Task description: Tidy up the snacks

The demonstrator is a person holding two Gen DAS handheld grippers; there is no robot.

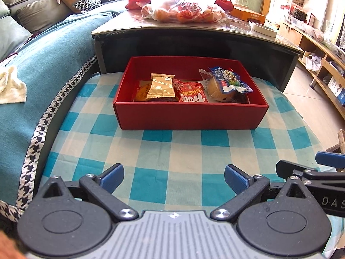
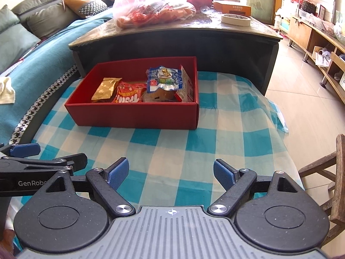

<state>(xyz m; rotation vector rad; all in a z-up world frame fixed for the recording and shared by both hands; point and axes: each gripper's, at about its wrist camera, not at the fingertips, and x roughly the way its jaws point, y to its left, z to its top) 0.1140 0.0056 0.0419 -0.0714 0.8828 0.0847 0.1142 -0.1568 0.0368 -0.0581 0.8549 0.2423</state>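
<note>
A teal sofa cover (image 1: pixel 43 69) with houndstooth trim lies at the left. The left gripper (image 1: pixel 174 178) hovers with ribbed blue pads spread wide, empty, over the checked cloth (image 1: pixel 183 149). The matte red box (image 1: pixel 189 114) holds a gold foil packet (image 1: pixel 160 86), a glossy red packet (image 1: pixel 193 95) and a blue packet (image 1: pixel 230 78). The right gripper (image 2: pixel 171 172) gapes, empty. Only its view shows a wooden chair (image 2: pixel 336 172).

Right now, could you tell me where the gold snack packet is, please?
In both wrist views the gold snack packet lies inside the red box at its left end, beside the red snack packet.
</note>
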